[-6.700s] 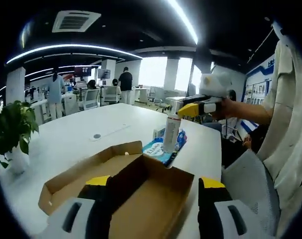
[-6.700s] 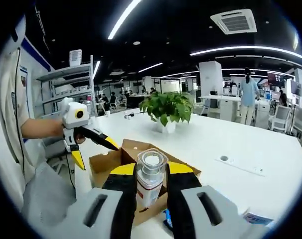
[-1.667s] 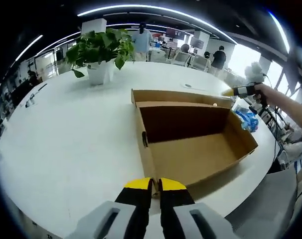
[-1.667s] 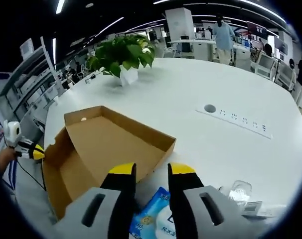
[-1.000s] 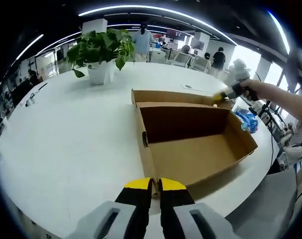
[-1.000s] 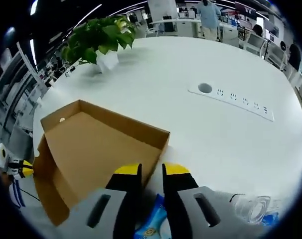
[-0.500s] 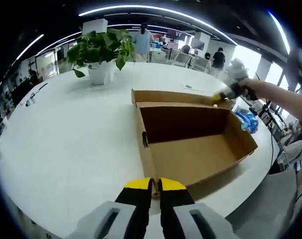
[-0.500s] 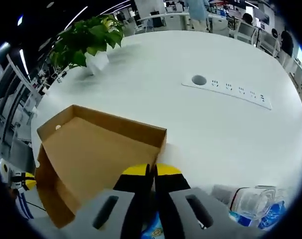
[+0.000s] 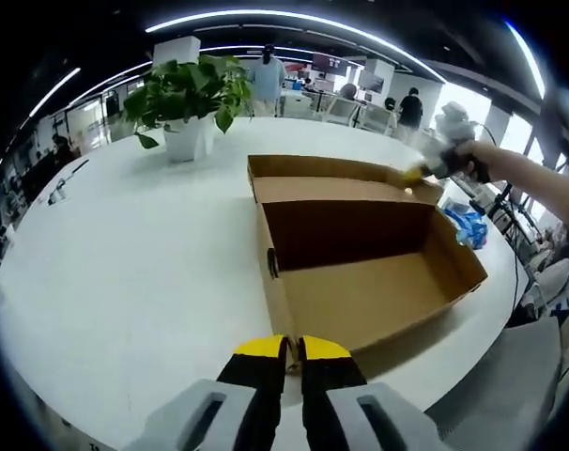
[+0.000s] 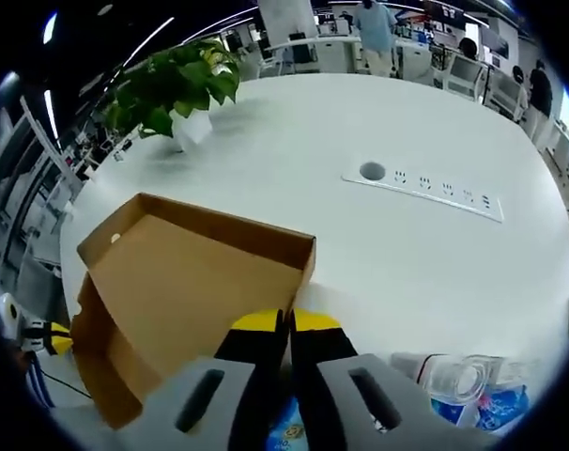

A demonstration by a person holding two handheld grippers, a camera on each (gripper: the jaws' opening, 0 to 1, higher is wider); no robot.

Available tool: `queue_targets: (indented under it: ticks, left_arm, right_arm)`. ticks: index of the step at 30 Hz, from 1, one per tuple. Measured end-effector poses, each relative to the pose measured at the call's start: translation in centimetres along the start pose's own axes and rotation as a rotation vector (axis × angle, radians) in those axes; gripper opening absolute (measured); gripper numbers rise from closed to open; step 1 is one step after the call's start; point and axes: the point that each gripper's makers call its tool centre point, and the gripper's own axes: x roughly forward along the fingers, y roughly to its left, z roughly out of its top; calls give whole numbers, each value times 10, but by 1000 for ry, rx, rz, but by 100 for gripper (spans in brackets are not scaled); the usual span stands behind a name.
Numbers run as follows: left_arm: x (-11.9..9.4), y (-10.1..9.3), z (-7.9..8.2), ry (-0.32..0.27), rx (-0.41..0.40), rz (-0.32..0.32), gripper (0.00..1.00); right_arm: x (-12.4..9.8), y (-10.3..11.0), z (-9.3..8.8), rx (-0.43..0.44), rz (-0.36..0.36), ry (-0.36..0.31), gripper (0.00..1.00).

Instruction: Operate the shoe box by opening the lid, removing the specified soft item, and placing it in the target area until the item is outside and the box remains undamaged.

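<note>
Between closed left tool jaws, shoe box wall

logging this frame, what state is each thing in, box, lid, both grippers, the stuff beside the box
shoe box: open, empty inside
lid: tilted, its edge pinched by the right gripper
left gripper: shut on the box's near wall
right gripper: shut on the lid
blue packet: out on the table
clear container: lying on the table
</note>
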Motion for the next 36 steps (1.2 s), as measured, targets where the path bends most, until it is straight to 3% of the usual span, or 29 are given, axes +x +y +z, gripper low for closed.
queue_targets:
  ticks: [11, 21, 36]
  left_arm:
    - [1, 2, -1, 2, 8, 5, 5]
    - [0, -1, -1, -6, 16, 12, 5]
    - [-2, -7, 0, 0, 32, 10, 5]
  right_arm:
    - [-21, 8, 12, -47, 2, -67, 1]
    - [-55, 27, 19, -90, 16, -150, 0]
    - [-92, 44, 16, -121, 32, -239, 0]
